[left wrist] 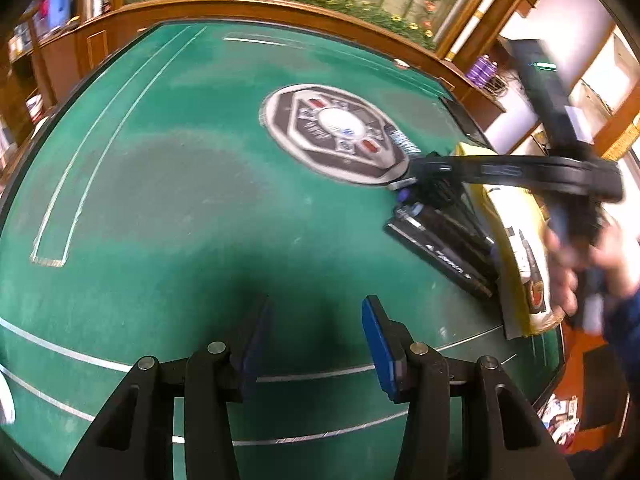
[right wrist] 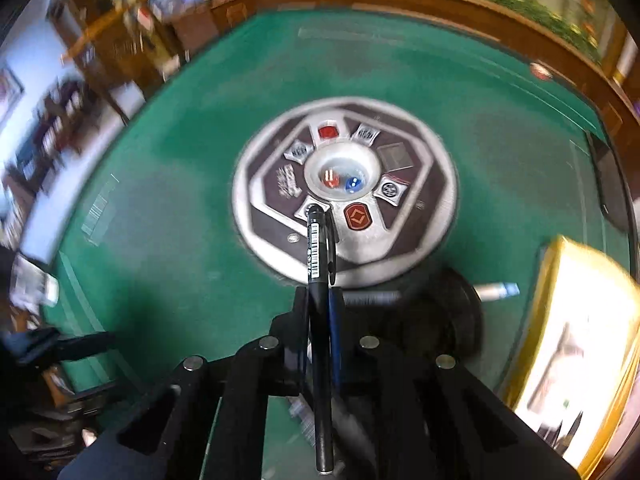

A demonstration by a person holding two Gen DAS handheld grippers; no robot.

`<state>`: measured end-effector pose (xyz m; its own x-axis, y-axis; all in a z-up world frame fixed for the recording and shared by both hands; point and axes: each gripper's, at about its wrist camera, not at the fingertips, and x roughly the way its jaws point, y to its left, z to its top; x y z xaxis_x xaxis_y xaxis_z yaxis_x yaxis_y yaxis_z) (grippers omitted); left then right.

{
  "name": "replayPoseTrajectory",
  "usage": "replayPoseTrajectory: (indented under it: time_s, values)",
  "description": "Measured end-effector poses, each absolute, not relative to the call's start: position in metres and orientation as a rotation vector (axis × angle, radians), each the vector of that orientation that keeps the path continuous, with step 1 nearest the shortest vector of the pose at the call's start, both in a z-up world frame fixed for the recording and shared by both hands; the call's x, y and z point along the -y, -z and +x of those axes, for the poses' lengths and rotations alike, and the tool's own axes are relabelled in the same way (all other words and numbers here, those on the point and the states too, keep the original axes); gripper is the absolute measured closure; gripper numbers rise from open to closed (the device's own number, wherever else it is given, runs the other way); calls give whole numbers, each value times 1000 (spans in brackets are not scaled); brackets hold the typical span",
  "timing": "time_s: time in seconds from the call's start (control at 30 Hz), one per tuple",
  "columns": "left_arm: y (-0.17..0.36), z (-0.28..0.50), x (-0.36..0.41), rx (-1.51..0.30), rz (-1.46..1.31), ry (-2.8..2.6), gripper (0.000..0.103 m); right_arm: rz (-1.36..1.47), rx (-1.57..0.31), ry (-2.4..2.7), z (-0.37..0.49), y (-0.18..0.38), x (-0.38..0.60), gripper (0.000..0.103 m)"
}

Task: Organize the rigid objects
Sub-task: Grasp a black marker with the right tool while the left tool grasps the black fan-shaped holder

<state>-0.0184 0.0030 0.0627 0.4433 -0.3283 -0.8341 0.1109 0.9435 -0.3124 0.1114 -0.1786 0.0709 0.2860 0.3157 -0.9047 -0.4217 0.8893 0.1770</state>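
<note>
Taking the round control panel (left wrist: 336,132) at the middle of the green table (left wrist: 160,200) as my landmark: left of it and on my near side the felt lies bare, and my left claw (left wrist: 316,344), fingers apart, has open room there. Right of the panel the way is crowded: a black flat case (left wrist: 444,248) lies just beside it, a yellow-rimmed box (left wrist: 520,248) stands past that at the table edge, and my right claw (left wrist: 404,180), clamped on a black pen (right wrist: 320,312), reaches in over the panel's near rim. Beyond the panel the felt runs bare to the wooden rail (left wrist: 260,6).
</note>
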Motion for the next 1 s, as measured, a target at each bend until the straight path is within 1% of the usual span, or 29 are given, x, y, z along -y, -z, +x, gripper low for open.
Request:
replayPoseTrajectory:
  time_s: [0.03, 0.1, 0.13, 0.23, 0.3, 0.37, 0.43, 0.6, 0.7, 0.9, 1.0]
  values:
    - [-64, -14, 2, -1078, -219, 291, 54, -52, -1162, -494, 102, -82, 191, 94]
    - [-67, -6, 14, -1076, -204, 321, 46, 32, -1146, -485, 86, -93, 211, 94]
    - [-70, -1, 22, -1070, -191, 334, 38, 72, -1140, -481, 78, -97, 223, 94]
    - [-80, 13, 47, -1051, -158, 374, 29, 142, -1130, -445, 60, -102, 251, 94]
    - [-85, 22, 64, -1038, -129, 392, 26, 187, -1120, -424, 50, -103, 270, 94]
    - [-89, 33, 85, -1033, -87, 393, 16, 219, -1113, -408, 47, -102, 289, 94]
    - [-91, 42, 104, -1031, -47, 399, 12, 240, -1097, -386, 40, -105, 307, 94]
    - [-80, 68, 156, -1038, 148, 384, 11, 293, -1080, -364, 25, -106, 345, 94]
    - [-70, 83, 175, -1045, 215, 365, 11, 311, -1077, -351, 17, -107, 365, 94]
    - [-47, 112, 193, -1072, 277, 307, 11, 339, -1075, -330, 4, -109, 397, 94]
    - [-42, 118, 198, -1050, 269, 303, 13, 350, -1080, -314, 2, -108, 411, 94]
